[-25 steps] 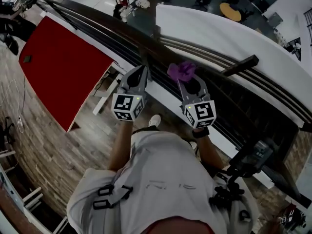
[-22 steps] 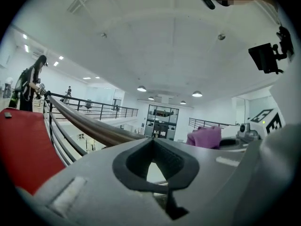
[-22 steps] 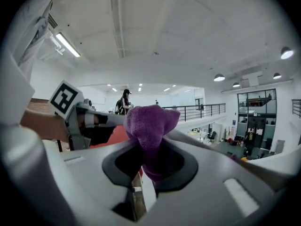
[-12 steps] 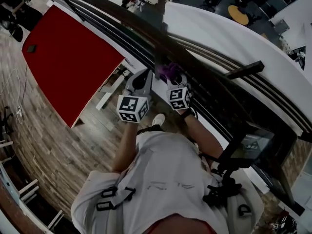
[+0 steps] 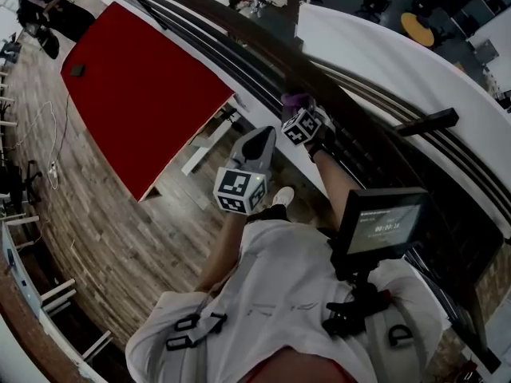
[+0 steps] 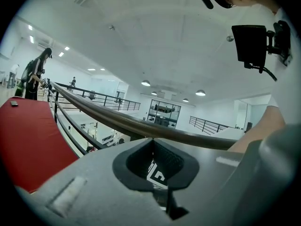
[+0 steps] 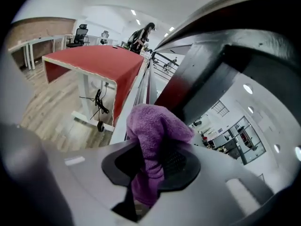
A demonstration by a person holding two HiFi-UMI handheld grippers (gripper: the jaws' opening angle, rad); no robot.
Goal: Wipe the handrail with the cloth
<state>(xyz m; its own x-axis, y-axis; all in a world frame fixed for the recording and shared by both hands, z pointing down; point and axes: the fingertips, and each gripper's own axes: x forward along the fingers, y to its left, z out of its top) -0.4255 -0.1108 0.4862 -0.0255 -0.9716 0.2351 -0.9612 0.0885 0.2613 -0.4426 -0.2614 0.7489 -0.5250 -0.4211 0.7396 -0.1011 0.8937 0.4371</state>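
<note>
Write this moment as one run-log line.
right gripper: shut on purple cloth | purple cloth: at handrail | left gripper: shut, empty

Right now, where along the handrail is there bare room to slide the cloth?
The handrail looks bare from the cloth onward, alongside the red table. It is crowded where the right gripper holds the cloth at the rail, with the left gripper close beside.

The right arm [image 5: 338, 183] is stretched out ahead, and its tool [image 5: 299, 112] is clamped on the cloth [image 7: 153, 126], which bulges past the jaws. The left arm [image 5: 226, 244] is bent, nearer the body. The left tool [image 5: 259, 140] points forward, jaws together on nothing.
</note>
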